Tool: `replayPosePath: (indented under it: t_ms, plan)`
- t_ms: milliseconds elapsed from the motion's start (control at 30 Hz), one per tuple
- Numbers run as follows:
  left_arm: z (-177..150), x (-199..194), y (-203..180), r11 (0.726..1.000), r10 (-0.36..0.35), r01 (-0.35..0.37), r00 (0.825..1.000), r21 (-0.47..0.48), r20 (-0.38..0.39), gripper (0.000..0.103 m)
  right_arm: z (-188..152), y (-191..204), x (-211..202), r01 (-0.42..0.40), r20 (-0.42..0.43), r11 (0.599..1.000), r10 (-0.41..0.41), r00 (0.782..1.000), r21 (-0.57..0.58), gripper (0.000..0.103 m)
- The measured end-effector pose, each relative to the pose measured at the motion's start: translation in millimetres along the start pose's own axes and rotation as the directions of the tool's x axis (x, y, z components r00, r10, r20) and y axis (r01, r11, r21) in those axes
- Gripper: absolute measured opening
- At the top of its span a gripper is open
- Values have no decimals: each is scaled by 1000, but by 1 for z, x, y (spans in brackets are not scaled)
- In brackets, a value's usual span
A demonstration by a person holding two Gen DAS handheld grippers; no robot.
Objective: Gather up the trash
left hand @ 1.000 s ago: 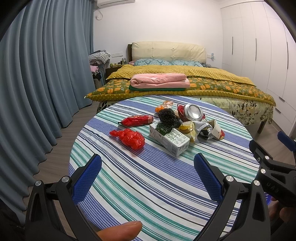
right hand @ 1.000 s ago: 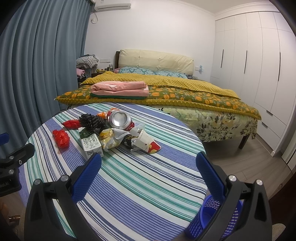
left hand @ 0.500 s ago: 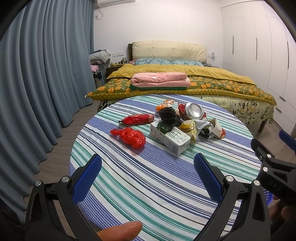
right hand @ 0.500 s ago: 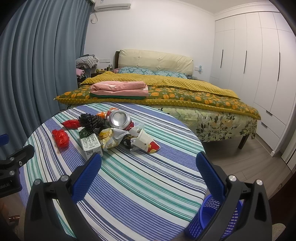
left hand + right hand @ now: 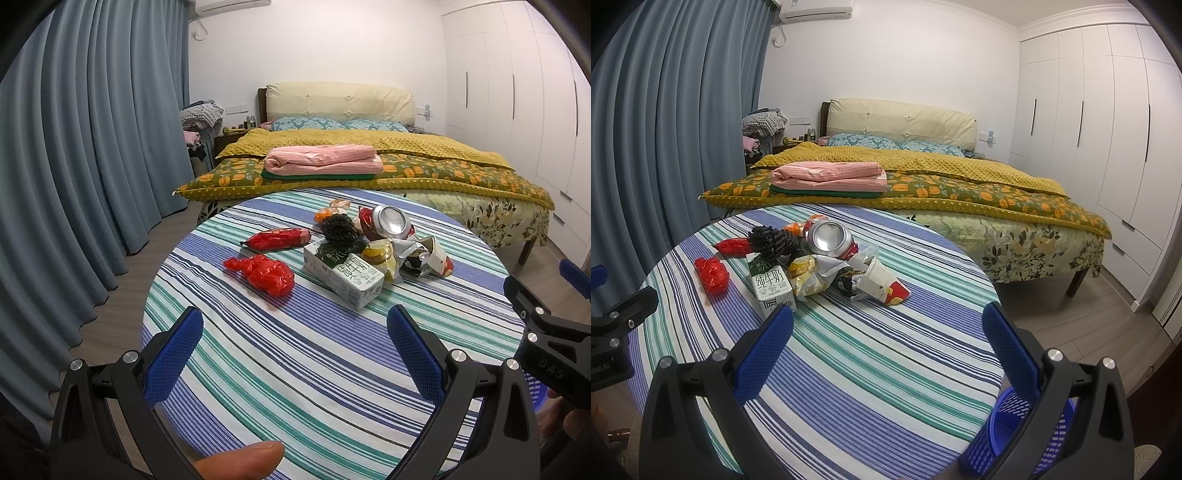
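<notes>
Trash pile (image 5: 369, 243) on striped round table (image 5: 295, 369) before bed (image 5: 960, 184); left gripper (image 5: 295, 347) and right gripper (image 5: 888, 343) both gape empty.

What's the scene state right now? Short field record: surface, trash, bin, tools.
surface: round table with striped blue-green cloth
trash: crumpled red plastic bag, white-green milk carton, crushed silver can, red sausage wrapper, torn paper cup
bin: blue perforated plastic basket, on floor beside table
left tool: open, empty
right tool: open, empty

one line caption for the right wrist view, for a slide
Open right gripper faces trash pile on striped table; blue basket below.
</notes>
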State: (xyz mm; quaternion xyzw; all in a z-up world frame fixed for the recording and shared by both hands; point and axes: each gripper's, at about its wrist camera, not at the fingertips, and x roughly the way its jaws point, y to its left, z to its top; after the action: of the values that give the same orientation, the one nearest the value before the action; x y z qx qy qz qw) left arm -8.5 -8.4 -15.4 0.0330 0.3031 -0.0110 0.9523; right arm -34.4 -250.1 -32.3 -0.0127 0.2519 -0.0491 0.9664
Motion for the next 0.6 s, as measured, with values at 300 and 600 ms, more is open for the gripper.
replayPosePath:
  t_ms: [300,600]
  plan:
    - [1,3,3,1000,8,-8,1000,5,-3,99,0,-1,0,0,0,1000,0,1000,0,98]
    - [1,4,4,1000,9,-9,1000,6,-4,99,0,1,1,0,0,1000,0,1000,-1,98]
